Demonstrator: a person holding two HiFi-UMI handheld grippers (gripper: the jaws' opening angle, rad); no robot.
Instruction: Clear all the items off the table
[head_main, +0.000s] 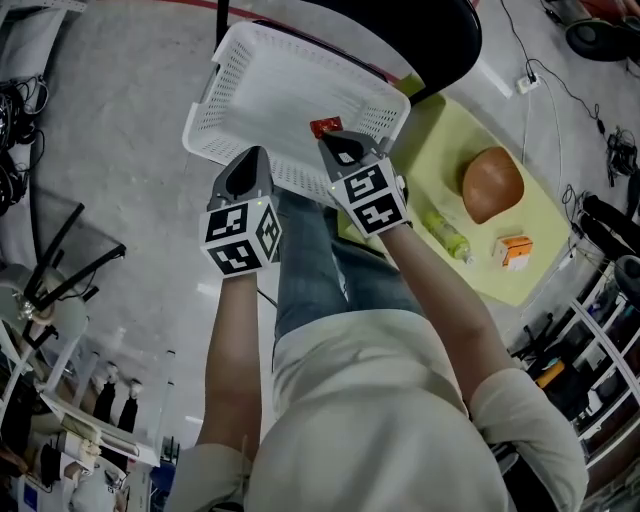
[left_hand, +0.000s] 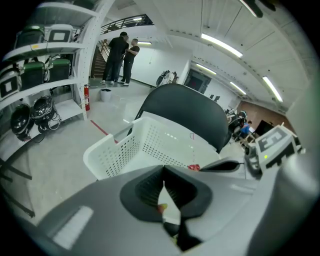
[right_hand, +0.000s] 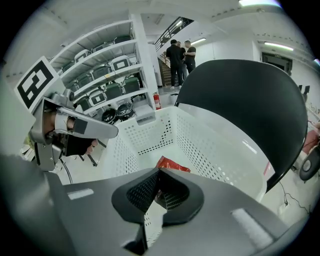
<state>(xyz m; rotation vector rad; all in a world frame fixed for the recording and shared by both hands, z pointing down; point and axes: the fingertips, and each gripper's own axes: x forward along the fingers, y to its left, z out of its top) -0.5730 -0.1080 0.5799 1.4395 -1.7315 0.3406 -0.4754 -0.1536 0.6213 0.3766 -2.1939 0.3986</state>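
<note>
Both tools are pressed together with nothing visible between their pads: the left gripper (left_hand: 163, 175) and the right gripper (right_hand: 158, 176) hang side by side, tilted downward, just over the near rim of a white perforated basket (head_main: 230, 70). The basket rests on the seat of a black chair (head_main: 420, 40). One crumpled red packet (head_main: 325, 127) lies inside it, close to the right gripper's tips. To the right stands the yellow-green table (head_main: 430, 150), where three things wait: a brown rounded item (head_main: 492, 183), perhaps a loaf or a ball, a small yellowish bottle (head_main: 447, 236) lying on its side, and an orange-and-white carton (head_main: 514, 251) near the far corner. By my judgement the clearing is barely begun. The risks come from what lies ahead: the jaws must spread before any pick, and the brown item looks wide and smooth enough to slip out of a shallow pinch. The bottle, lying down, could roll toward the table's edge if nudged rather than gripped. The basket looks loosely perched on the chair seat, so a push on its near rim could tip or slide it. Nothing here can be read: the grippers' cubes carry only black-and-white square markers, and the print on the packet, bottle and carton is too small to read.
</note>
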